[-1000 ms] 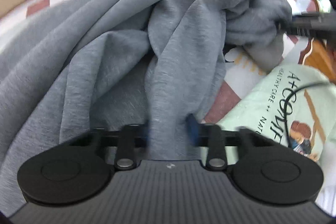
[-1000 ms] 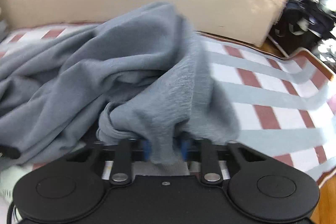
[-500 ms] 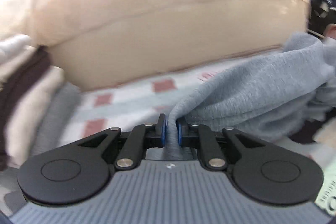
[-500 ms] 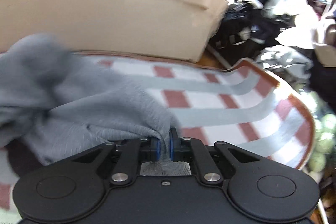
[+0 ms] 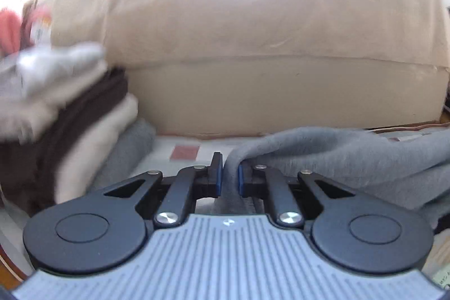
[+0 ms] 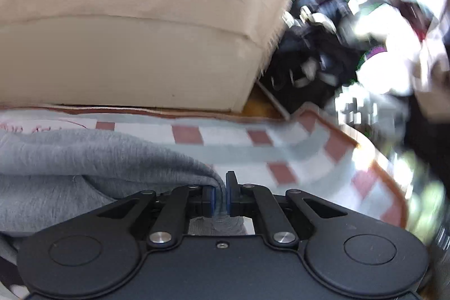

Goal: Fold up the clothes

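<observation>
A grey sweatshirt (image 5: 337,156) is held at two edges. My left gripper (image 5: 227,177) is shut on one edge of it, and the cloth trails off to the right. In the right wrist view my right gripper (image 6: 220,198) is shut on another edge of the grey sweatshirt (image 6: 84,159), which bunches to the left. The garment hangs low over a red, white and grey checked rug (image 6: 253,142). The middle of the garment is out of view.
A beige sofa (image 5: 253,61) fills the background close ahead. A stack of folded clothes (image 5: 56,117), white, brown and cream over grey, stands at the left. Dark bags and clutter (image 6: 323,61) lie right of the sofa beyond the rug's edge.
Both grippers swung up and apart with the sweatshirt edges in them. The views went from looking down on the heaped garment to facing the sofa, and the cloth now stretches sideways between them.
</observation>
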